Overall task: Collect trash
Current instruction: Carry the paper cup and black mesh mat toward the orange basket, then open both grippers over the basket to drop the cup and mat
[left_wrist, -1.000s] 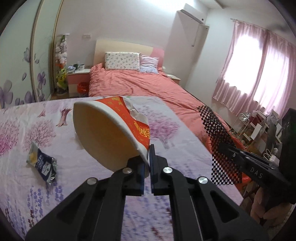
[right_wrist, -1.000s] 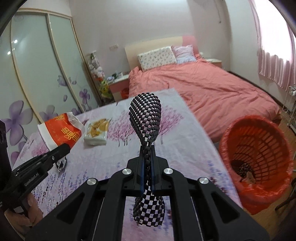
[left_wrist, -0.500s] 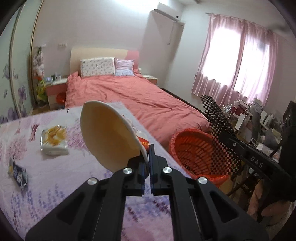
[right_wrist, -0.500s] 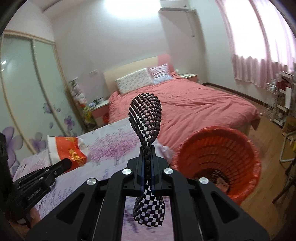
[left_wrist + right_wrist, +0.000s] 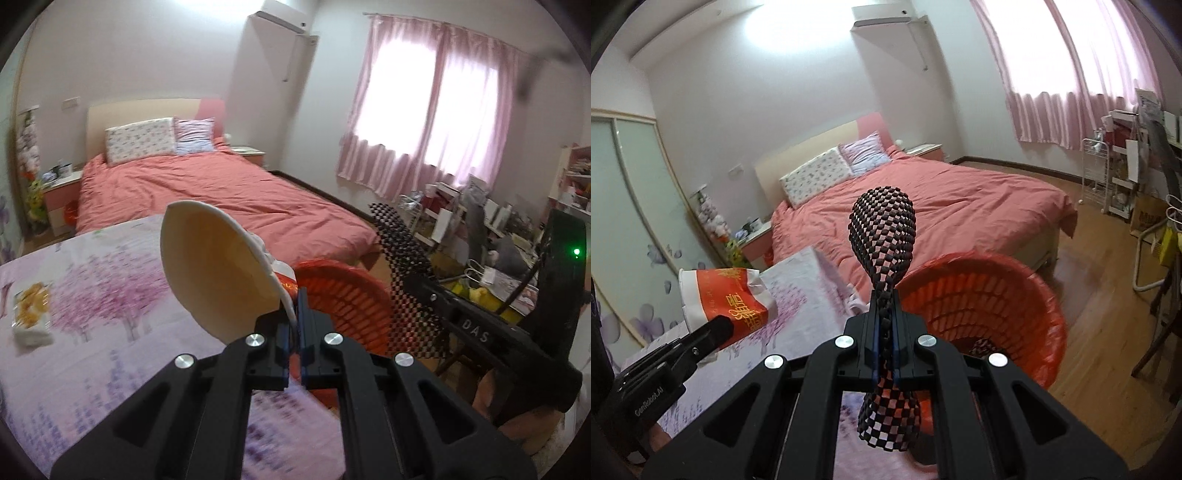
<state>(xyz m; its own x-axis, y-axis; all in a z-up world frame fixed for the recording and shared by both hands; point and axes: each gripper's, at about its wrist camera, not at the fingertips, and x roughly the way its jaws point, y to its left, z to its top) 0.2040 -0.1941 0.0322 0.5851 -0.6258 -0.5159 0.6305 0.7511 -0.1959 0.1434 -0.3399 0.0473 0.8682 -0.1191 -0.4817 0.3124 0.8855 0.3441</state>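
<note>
**Two grippers carried trash toward a red basket in a bedroom**

The left gripper (image 5: 295, 314) was clamped on the rim of a paper cup (image 5: 218, 273), cream inside and red with gold print outside (image 5: 727, 302), its mouth tipped toward the camera. The cup hung over the edge of a table covered in a lilac floral cloth (image 5: 92, 332), just beside the red plastic basket (image 5: 1015, 295) on the wooden floor. The right gripper (image 5: 886, 325) was pinched tight around the waist of a black-and-white checkered wrapper (image 5: 882, 236), which bulged above and below the closed jaws, in front of the basket's rim. Some dark scraps lay at the bottom of the basket. A snack packet (image 5: 31, 314) lay on the cloth at the far left. Behind stood a bed with a coral cover (image 5: 207, 192) and pink curtains (image 5: 436, 122).
</note>
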